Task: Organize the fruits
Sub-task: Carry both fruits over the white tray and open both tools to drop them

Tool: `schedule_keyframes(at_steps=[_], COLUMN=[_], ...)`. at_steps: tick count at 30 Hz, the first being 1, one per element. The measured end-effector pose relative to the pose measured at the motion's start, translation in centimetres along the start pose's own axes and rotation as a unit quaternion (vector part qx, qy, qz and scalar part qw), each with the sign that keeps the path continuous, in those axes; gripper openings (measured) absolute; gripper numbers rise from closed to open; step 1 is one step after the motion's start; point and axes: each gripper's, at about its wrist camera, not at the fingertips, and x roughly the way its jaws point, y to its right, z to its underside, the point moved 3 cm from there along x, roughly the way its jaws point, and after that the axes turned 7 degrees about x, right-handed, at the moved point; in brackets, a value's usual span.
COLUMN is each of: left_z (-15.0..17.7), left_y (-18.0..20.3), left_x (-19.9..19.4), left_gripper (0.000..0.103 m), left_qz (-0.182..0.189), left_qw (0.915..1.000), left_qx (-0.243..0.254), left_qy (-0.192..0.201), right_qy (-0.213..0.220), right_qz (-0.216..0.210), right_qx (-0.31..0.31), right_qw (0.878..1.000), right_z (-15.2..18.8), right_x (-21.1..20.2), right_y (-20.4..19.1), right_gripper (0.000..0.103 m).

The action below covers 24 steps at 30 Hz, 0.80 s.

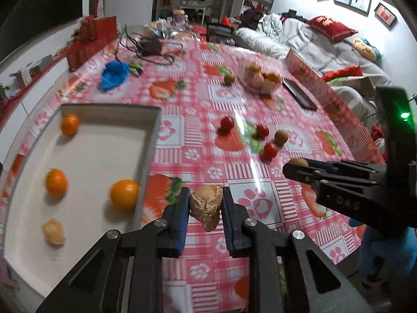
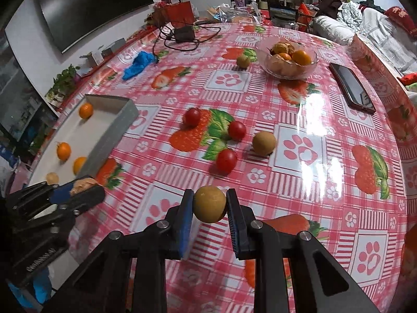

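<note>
My left gripper (image 1: 206, 199) is shut on a papery brown husked fruit (image 1: 206, 206), held above the tablecloth just right of the white tray (image 1: 153, 135). The tray holds three oranges (image 1: 124, 195) and one pale husked fruit (image 1: 53, 232). My right gripper (image 2: 209, 199) is shut on a round brown-green fruit (image 2: 209, 204) above the table; it also shows in the left wrist view (image 1: 298, 162). Three red tomatoes (image 2: 226, 160) and a loose brown fruit (image 2: 263, 143) lie mid-table. A glass bowl (image 2: 311, 65) of fruit stands further back, with another brown fruit (image 2: 243, 61) beside it.
A black phone (image 2: 350, 87) lies at the right. A blue cloth (image 2: 138, 64) and a black charger with cables (image 2: 183, 35) lie at the far left. Red boxes (image 2: 179, 13) stand at the table's back. A sofa (image 1: 325, 44) runs along the right edge.
</note>
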Motion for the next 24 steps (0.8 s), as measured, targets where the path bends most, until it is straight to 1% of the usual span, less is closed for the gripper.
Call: schedule_keyframes(at_steps=[6, 13, 16, 19, 22, 24], left_z=[0.4, -0.4, -0.3, 0.3, 1.6, 2.6], left_y=[-3.7, -9.6, -11.6, -13.1, -13.7, -14.0], left_x=[-2.8, -6.9, -7.9, -7.9, -7.0, -6.1], left_gripper=[0.025, 0.026, 0.026, 0.026, 0.026, 0.026], left_qz=[-0.025, -0.076, -0.093, -0.101, -0.106, -0.1], left_qw=[0.9995, 0.9958, 0.9938, 0.9928, 0.9924, 0.993], left_qx=[-0.018, -0.032, -0.036, -0.047, -0.053, -0.06], left_qy=[0.013, 0.041, 0.048, 0.043, 0.033, 0.021], right_qy=[0.001, 0.001, -0.005, -0.013, -0.023, -0.031], right_qz=[-0.014, -0.04, -0.055, -0.069, -0.076, -0.081], right_qx=[-0.025, -0.059, -0.073, -0.087, -0.104, -0.115], right_qw=[1.0, 0.997, 0.996, 0.994, 0.991, 0.99], right_z=[-0.3, -1.2, -1.6, -1.8, -1.7, -1.4], right_x=[-0.7, -1.6, -1.5, -1.1, -0.3, 0.3], right_y=[-3.3, -8.0, -10.4, -12.9, -15.2, -16.5], right_gripper=[0.026, 0.026, 0.026, 0.026, 0.026, 0.026])
